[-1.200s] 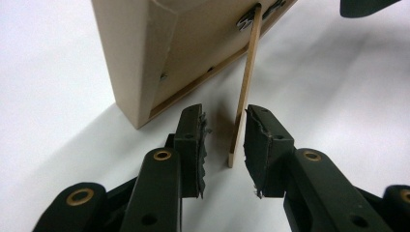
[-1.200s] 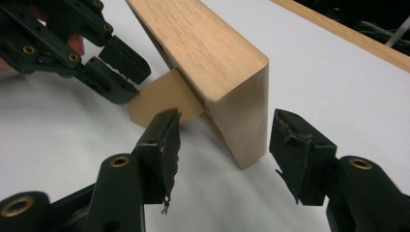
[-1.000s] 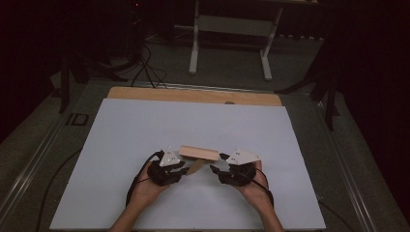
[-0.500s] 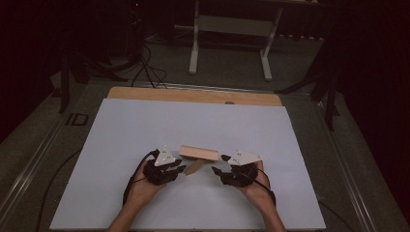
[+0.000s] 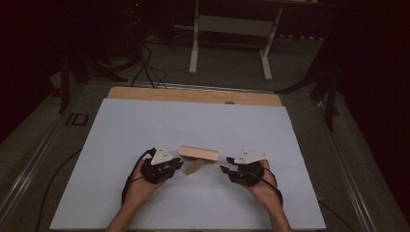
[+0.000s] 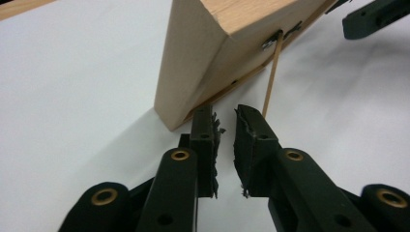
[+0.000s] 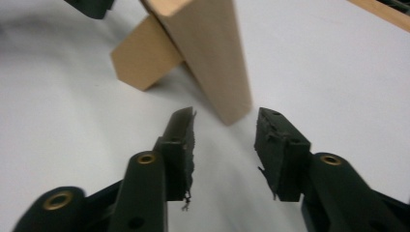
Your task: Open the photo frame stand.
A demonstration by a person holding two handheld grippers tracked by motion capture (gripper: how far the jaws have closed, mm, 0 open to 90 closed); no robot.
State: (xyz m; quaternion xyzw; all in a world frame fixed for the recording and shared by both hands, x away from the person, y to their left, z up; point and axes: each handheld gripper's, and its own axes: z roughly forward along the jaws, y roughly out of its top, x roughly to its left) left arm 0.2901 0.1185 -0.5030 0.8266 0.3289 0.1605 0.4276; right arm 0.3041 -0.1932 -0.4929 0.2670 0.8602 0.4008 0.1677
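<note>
Between both grippers' closing empty jaws, wooden block (image 5: 198, 153) on white table (image 5: 145, 125)

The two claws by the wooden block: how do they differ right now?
The left claw has its jaws nearly together; the right claw gapes wider. Both have just been closing, with nothing between them. The left sits at the wooden block's left end, the right clear of its right end. Both are black and hand-held, on the white table.

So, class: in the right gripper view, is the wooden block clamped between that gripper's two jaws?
No: the right gripper has its jaws apart with only white table between them, and the wooden block stands beyond their tips.
</note>
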